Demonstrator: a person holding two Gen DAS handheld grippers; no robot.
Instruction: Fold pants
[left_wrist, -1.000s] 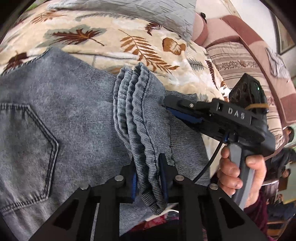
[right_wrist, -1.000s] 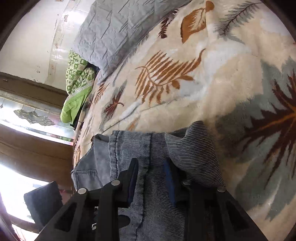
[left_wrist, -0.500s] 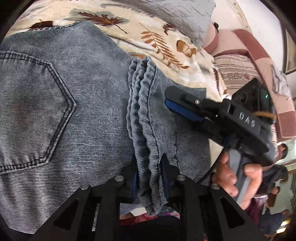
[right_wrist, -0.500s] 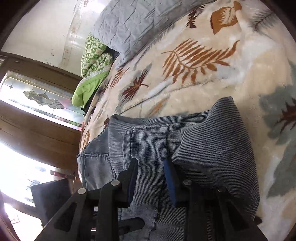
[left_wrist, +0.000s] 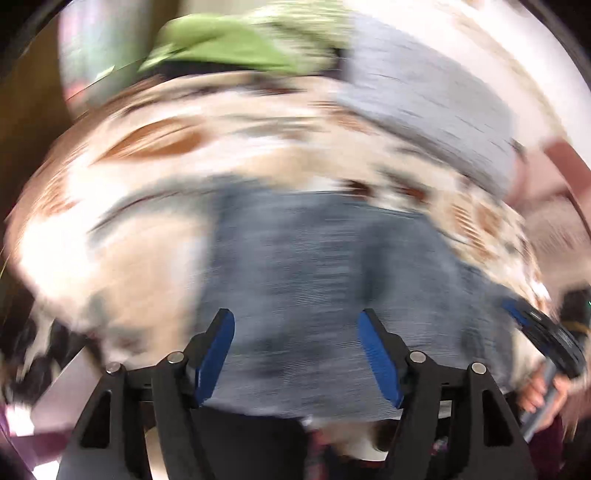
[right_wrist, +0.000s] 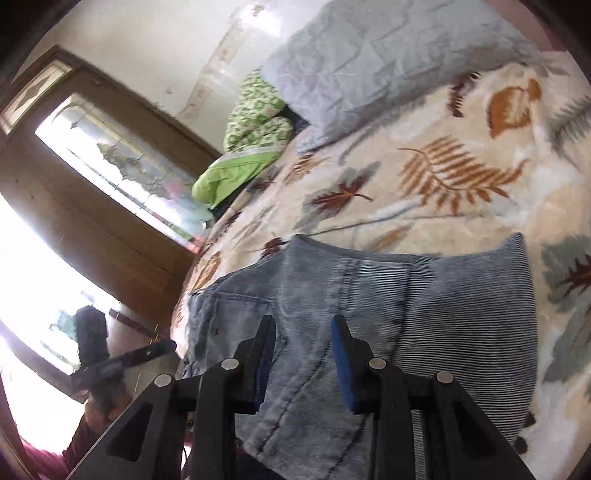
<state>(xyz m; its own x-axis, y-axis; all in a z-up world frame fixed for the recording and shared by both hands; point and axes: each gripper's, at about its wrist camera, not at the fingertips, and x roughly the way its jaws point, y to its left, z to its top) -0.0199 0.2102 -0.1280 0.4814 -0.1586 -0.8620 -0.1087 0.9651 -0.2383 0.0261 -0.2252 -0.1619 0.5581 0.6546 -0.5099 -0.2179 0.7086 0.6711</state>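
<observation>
Pants (right_wrist: 369, 314) of grey-blue ribbed denim lie folded on a cream bedspread (right_wrist: 461, 122) printed with rust and grey leaves; in the right wrist view a back pocket shows at the left of the bundle and a folded-over flap lies at its right. Beyond them, at the head of the bed, a grey quilted pillow (right_wrist: 369, 62) sits beside a bunched green patterned cloth (right_wrist: 255, 122). The left wrist view is heavily motion-blurred, yet the same denim fills its middle. The left gripper (left_wrist: 295, 354) is above the pants with its jaws opening — the blue pads stand wide apart and nothing is between them. The right gripper (right_wrist: 303, 354) has its jaws partly apart over the denim near the pocket; the pads do not seem to pinch any cloth. A person's hand (left_wrist: 539, 395) holds the right gripper's handle.
</observation>
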